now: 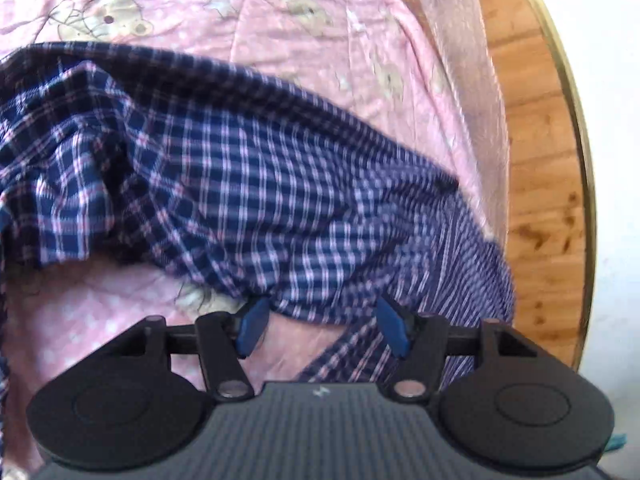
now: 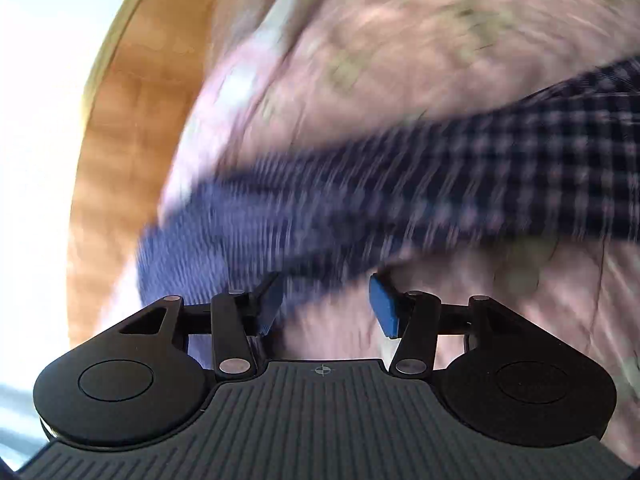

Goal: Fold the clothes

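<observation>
While checking the left wrist view, note the left gripper (image 1: 322, 328) with jaws standing apart and clamped on nothing, blue pads (image 1: 252, 330) bare. Locate the plaid shirt (image 1: 248, 168) lying in loose, bunched folds across the pink bear-print sheet (image 1: 280, 12), with a hem edge running just past the pads and one corner draped toward the bed edge beside the wooden floor (image 1: 536, 160). Expect a likely fault here: two layers caught at once on closing over the nearest fold, or sheet pinched together with shirt and dragged into the fold. Guard also against the draped corner sliding off the bed if pulled sideways. Turning to the right wrist view, treat all fine detail as uncertain owing to heavy motion blur. Read the right gripper (image 2: 326, 306) as parted as well, gripping nothing, with a band of the plaid shirt (image 2: 440, 200) crossing just beyond the pads and reaching the bed edge near the floor. Judge the main risk as a mistimed closure during fast travel: hem missed, or a random crease seized, with a skewed fold as the result. Confirm a single edge layer between the pads of each gripper before lifting. Avoid uneven pull between the two hands, a probable cause of twisting.
</observation>
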### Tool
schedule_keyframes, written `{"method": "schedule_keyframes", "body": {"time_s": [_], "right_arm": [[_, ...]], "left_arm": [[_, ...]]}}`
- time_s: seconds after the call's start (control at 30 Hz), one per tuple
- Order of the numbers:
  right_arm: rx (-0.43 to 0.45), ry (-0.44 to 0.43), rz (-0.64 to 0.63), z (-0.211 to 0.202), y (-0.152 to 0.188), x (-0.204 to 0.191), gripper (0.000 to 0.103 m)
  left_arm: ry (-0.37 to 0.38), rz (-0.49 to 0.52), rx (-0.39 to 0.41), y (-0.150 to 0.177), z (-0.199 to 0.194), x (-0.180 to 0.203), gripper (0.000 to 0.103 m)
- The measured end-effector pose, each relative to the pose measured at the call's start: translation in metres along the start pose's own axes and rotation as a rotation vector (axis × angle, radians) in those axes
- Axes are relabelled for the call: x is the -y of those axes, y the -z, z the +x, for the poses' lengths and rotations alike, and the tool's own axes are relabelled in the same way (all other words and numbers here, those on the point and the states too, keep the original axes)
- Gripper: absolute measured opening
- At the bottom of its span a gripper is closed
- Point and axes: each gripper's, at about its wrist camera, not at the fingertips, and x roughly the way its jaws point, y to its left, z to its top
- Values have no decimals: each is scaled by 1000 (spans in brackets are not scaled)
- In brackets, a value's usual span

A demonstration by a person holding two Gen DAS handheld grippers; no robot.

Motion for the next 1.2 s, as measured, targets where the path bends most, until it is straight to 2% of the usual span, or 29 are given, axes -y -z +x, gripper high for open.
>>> {"method": "schedule_keyframes", "body": {"time_s": [0.03, 0.07, 0.1, 0.13, 0.17, 0.23, 0.3, 0.37, 0.47, 0.5, 0.53, 0.57, 0.6, 0.67, 0.73, 0.8, 0.83, 0.87, 0.93, 0.97, 1.03, 1.07, 1.13, 1.17, 1.2], "right_arm": [[35, -3, 53, 1, -7, 5, 52], [66, 8, 72, 2, -14, 7, 47], [96, 19, 89, 2, -21, 9, 24], [117, 37, 72, 2, -29, 6, 13], [136, 55, 52, 2, -37, 4, 8], [167, 85, 0, 0, -55, -3, 5], [179, 117, -64, -2, -72, -10, 5], [142, 185, -123, 12, -82, -16, 5], [64, 215, -145, 15, -81, -11, 18], [61, 193, -144, 10, -76, -12, 31], [60, 169, -143, 3, -70, -13, 39], [60, 144, -141, -3, -65, -14, 51], [55, 130, -150, -9, -56, -16, 53], [31, 138, -171, -17, -38, -17, 53], [4, 156, -192, -23, -20, -19, 53], [-17, 154, -210, -26, -3, -25, 53], [-29, 144, -221, -27, 5, -29, 54], [-44, 134, -237, -31, 14, -31, 56], [-70, 115, -269, -31, 32, -38, 59], [-85, 101, -286, -30, 42, -42, 61], [-110, 86, -310, -24, 54, -48, 64], [-119, 85, -317, -21, 58, -50, 65], [-130, 86, -323, -15, 67, -54, 65], [-130, 85, -317, -14, 69, -56, 64], [-129, 76, -311, -14, 71, -57, 65]], "left_arm": [[-7, 8, 31, -6, 0, 3, 58], [-15, 16, 63, -13, 1, 6, 52], [-22, 40, 80, -21, 2, 8, 26], [-29, 65, 95, -30, 3, 10, 6], [-59, 90, 110, -40, 3, 13, 0], [-106, 134, 169, -63, -2, 18, 0], [-140, 115, 240, -89, -13, 17, 0], [-197, 96, 297, -108, -23, 10, 0], [-180, 63, 233, -116, -29, -1, 0], [-146, 72, 183, -110, -28, 1, 3], [-120, 90, 124, -97, -25, 6, 7], [-88, 84, 77, -79, -22, 9, 19], [-55, 74, 31, -61, -20, 11, 29], [3, 22, -43, -26, -15, 11, 38], [19, -30, -54, -2, -9, 7, 45], [-2, -68, -5, 6, -5, -1, 52], [-13, -86, 22, 9, -3, -4, 51], [14, -122, 57, 7, -2, -9, 51], [22, -162, 115, -1, -2, -11, 51], [21, -151, 144, -6, -2, -8, 48], [32, -124, 175, -16, -1, -4, 29], [47, -113, 172, -21, 1, -3, 2], [65, -128, 142, -26, 1, -1, 1], [75, -121, 120, -24, -2, 2, 9], [74, -116, 99, -19, -8, 5, 32]]}}
